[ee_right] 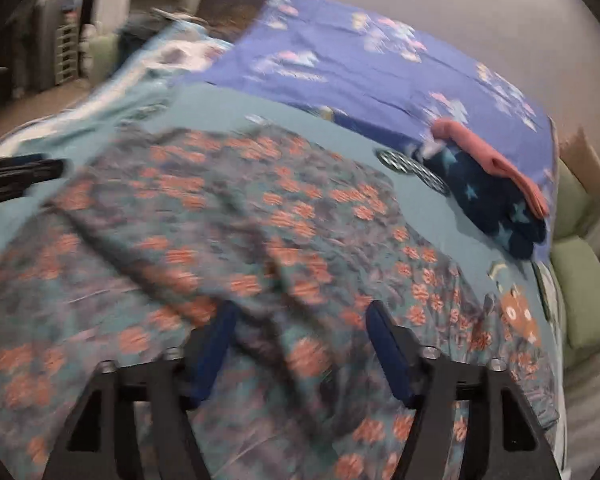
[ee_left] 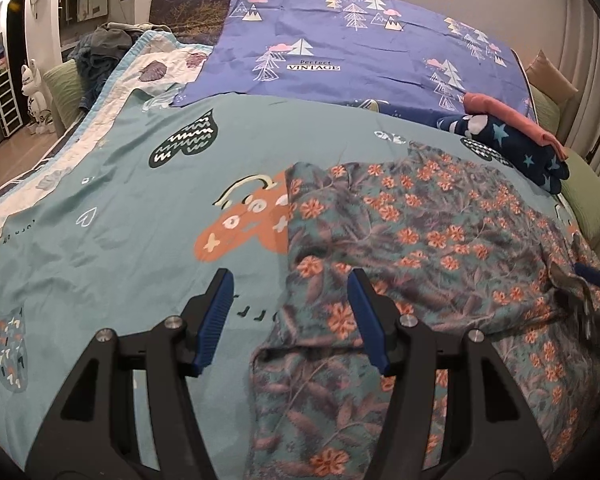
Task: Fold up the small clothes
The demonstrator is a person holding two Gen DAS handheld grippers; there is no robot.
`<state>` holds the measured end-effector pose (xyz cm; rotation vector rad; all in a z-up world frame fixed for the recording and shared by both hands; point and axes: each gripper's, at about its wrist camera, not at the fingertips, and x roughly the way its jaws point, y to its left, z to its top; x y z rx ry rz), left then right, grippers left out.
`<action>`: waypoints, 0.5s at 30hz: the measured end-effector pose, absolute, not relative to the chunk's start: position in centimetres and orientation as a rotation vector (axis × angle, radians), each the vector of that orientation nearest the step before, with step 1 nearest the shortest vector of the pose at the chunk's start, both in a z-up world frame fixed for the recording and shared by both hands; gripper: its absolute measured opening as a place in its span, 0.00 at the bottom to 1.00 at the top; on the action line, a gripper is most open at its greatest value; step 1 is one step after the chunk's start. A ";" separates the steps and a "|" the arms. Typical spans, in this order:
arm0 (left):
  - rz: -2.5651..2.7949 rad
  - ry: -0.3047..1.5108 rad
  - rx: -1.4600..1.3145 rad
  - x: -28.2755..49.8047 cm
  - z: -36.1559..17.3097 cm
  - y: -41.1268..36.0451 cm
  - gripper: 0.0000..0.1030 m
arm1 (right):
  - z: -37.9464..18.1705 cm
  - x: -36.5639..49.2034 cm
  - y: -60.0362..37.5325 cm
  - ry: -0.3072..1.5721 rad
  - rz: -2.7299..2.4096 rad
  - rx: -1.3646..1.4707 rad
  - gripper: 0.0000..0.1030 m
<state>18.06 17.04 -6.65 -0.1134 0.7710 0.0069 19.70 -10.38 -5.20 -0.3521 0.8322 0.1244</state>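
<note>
A teal floral garment with orange flowers [ee_left: 420,240] lies spread and wrinkled on the teal bedsheet [ee_left: 120,220]. My left gripper [ee_left: 290,280] is open and empty, just above the garment's left edge, one finger over the sheet and one over the cloth. My right gripper [ee_right: 302,310] is open and empty, low over the garment [ee_right: 220,220]; that view is motion-blurred. The right gripper also shows at the right edge of the left wrist view [ee_left: 592,280], blurred, at the garment's right side. The left gripper shows as a dark shape in the right wrist view [ee_right: 16,172].
A folded pile, a pink piece [ee_left: 512,120] on a navy star-print piece [ee_left: 520,148], sits at the back right [ee_right: 496,200]. A purple tree-print sheet [ee_left: 360,48] covers the far bed. Crumpled clothes [ee_left: 104,40] lie far left. Green cushions [ee_right: 584,292] line the right side.
</note>
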 end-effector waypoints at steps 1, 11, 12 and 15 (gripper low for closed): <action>0.008 0.770 -0.110 18.1 -6.6 17.1 0.59 | -5.2 20.8 -11.9 0.866 0.087 -0.274 0.10; -0.011 0.785 -0.129 20.7 -7.2 17.8 0.59 | -4.6 18.3 -33.7 0.925 -0.039 0.639 0.12; -0.026 0.793 -0.133 21.2 -7.3 17.7 0.60 | -4.4 18.2 -33.6 0.927 -0.034 0.610 0.16; -0.068 0.828 -0.151 23.6 -7.6 17.7 0.61 | -4.0 19.0 -31.4 0.949 0.102 0.537 0.30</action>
